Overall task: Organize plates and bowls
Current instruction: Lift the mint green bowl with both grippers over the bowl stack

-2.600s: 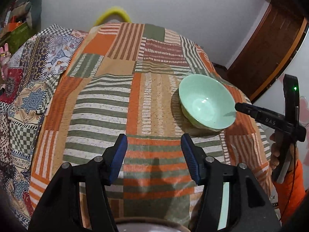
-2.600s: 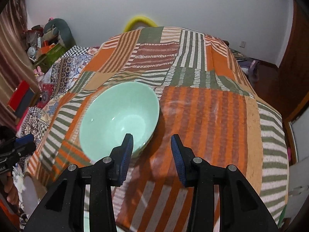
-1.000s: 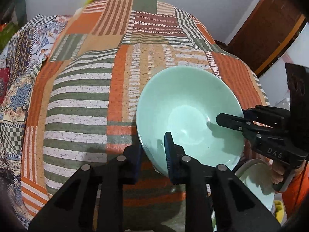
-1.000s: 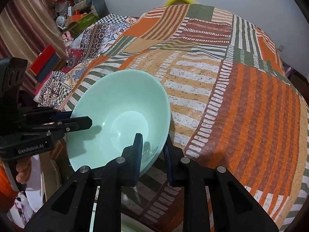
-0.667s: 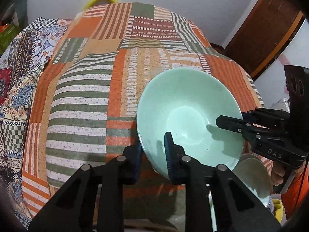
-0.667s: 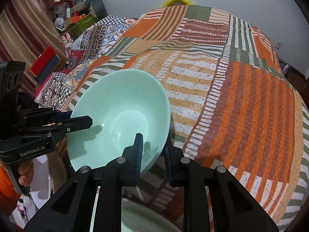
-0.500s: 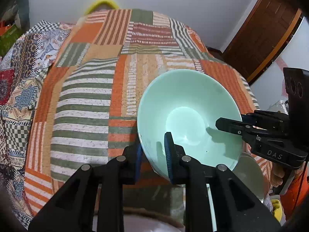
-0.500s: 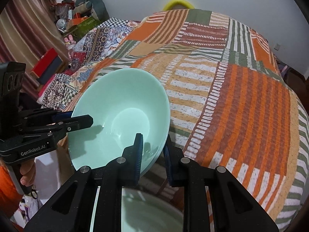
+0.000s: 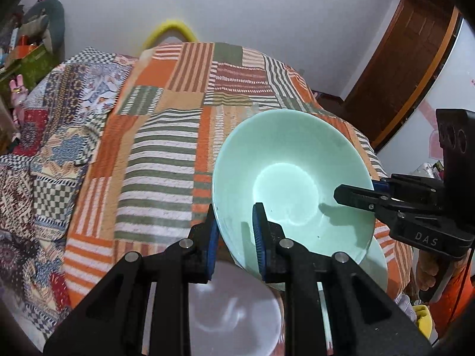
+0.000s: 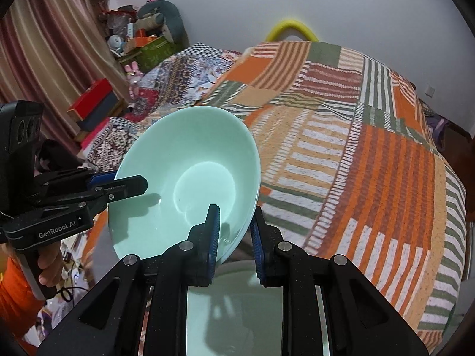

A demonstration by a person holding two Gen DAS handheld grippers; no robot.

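Your left gripper (image 9: 236, 234) and right gripper (image 10: 234, 233) both pinch opposite rims of the mint bowl (image 9: 292, 190), lifted and tilted at frame centre above the bed (image 9: 166, 136). Uneven pull could slip it onto the dishes (image 10: 237, 311) below.

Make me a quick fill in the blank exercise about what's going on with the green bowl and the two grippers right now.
1. Both grippers grip the same ____ green bowl by its rim.
2. The left gripper has one finger inside the bowl and one ____.
3. The right gripper is ____ on the bowl's rim.
4. Behind the bowl lies a striped ____ bedspread.

Missing words: mint; outside; shut; patchwork
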